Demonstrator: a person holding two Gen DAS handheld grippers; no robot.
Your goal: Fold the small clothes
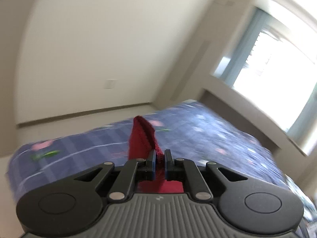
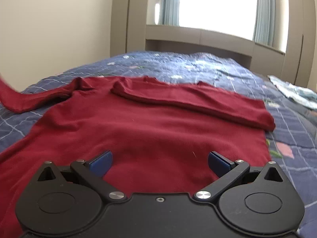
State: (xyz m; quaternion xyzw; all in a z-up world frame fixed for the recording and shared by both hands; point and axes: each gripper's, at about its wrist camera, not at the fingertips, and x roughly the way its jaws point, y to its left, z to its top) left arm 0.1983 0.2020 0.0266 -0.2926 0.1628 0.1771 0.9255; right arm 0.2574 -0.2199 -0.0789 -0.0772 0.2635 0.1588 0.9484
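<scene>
No lettering, label, brand name or number can be read in either view. The only mark is a small pale emblem moulded into the ribbed grey housing of the left gripper point(image 1: 159, 154), just behind its jaws; its shape is too small and soft to make out as a letter or logo. The right gripper point(image 2: 160, 159) shows plain black casing, bare of any marking.

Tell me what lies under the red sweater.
The red sweater lies on a blue patterned bedspread, which shows all around it. Whatever is directly beneath the fabric is covered.
</scene>
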